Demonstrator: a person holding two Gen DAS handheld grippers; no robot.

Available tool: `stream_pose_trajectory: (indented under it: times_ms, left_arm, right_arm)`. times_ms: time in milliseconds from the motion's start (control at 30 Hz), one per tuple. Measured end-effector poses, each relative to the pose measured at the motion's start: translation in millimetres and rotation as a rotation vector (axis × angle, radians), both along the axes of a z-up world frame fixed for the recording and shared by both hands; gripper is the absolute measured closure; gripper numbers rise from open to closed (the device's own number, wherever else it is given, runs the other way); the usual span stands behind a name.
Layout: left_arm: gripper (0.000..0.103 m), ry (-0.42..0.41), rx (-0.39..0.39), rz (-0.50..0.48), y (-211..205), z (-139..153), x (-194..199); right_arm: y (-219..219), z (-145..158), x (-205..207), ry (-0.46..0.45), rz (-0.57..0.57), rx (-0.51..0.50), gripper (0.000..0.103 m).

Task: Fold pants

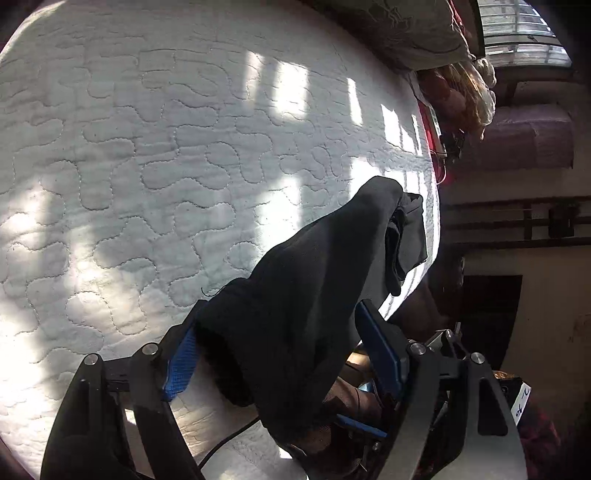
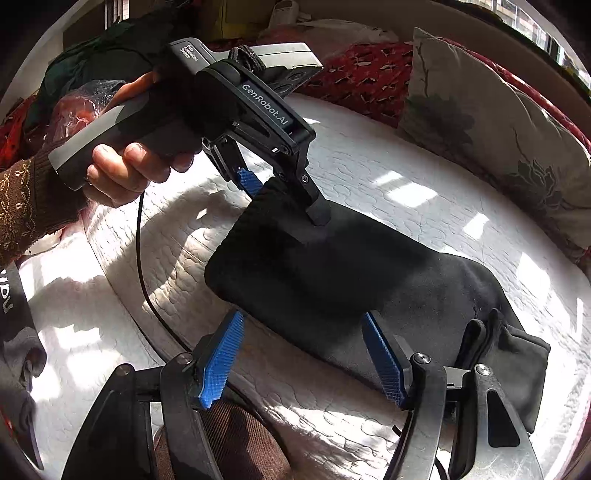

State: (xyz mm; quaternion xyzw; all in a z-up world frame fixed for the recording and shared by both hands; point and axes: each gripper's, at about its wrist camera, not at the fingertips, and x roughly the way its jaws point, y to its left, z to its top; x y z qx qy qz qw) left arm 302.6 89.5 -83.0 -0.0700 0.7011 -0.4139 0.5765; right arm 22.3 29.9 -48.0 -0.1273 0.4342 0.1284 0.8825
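Spreading across a white quilted mattress [image 2: 332,398], the black pants [image 2: 369,273] lie folded into a thick bundle on the bed, sunlight falling in bright window-shaped patches all over the stitched surface. The left claw [image 2: 284,192] comes in from above in the right wrist view, its hand [image 2: 125,173] wrapped around the grey handle, and its blue pads sit either side of the near end of the bundle; the cloth fills the gap, so it looks to be gripping the pants. From its own camera the left claw [image 1: 280,354] shows dark fabric bunched between the blue fingers [image 1: 181,365], draping forward over the mattress [image 1: 147,166].

The right claw [image 2: 303,354] stands wide apart, blue pads spread, the edge of the pants just beyond its tips and nothing clamped. A black cable [image 2: 147,280] trails over the bed. Around the room: a floral pillow [image 2: 491,136] at the far side, a red patterned blanket [image 2: 362,77] beside it, and a barred window [image 1: 517,33] letting in the light.
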Motion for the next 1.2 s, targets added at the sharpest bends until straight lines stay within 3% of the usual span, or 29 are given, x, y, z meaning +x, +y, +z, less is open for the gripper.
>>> stream_pose_trajectory:
  times_ms: [100, 267, 433, 500, 533, 567, 667, 867, 967, 1200]
  left_arm:
    - [0.033, 0.04, 0.016, 0.032, 2.1, -5.7, 5.3]
    - [0.034, 0.111, -0.001, 0.082, 5.9, -12.9, 11.5]
    - [0.034, 0.112, 0.007, 0.124, 7.1, -12.4, 10.0]
    - [0.047, 0.099, 0.021, 0.15, 9.4, -10.3, 7.2]
    - [0.064, 0.102, 0.019, 0.163, 11.3, -9.9, 5.5]
    - [0.073, 0.113, 0.004, 0.177, 12.6, -9.1, 3.1]
    - [0.078, 0.169, -0.066, 0.25, 16.2, -5.6, -5.0]
    - [0.079, 0.31, -0.204, 0.401, 6.6, 7.9, -25.3]
    - [0.079, 0.322, -0.212, 0.444, -9.3, 21.1, -33.9]
    - [0.079, 0.286, -0.187, 0.455, -78.3, 51.1, -50.4]
  right_arm:
    - [21.6, -5.6, 0.1, -0.036, 0.03, -0.043, 0.031]
    - [62.7, -21.5, 5.4, -0.087, 0.09, -0.125, 0.03]
    - [91.7, -43.7, 7.5, -0.176, 0.145, -0.285, 0.031]
    - [93.7, -49.9, 15.4, -0.178, 0.152, -0.302, 0.039]
    - [92.9, -52.2, 19.5, -0.163, 0.155, -0.303, 0.049]
    - [89.8, -52.6, 23.9, -0.142, 0.152, -0.294, 0.059]
    - [70.9, -36.8, 28.6, -0.119, 0.127, -0.195, 0.074]
    - [15.6, 4.0, 25.9, -0.047, 0.056, 0.064, 0.077]
    - [-21.7, 21.3, 23.8, -0.011, -0.011, 0.206, 0.077]
    - [-101.6, 46.9, 11.8, -0.011, -0.129, 0.377, 0.077]
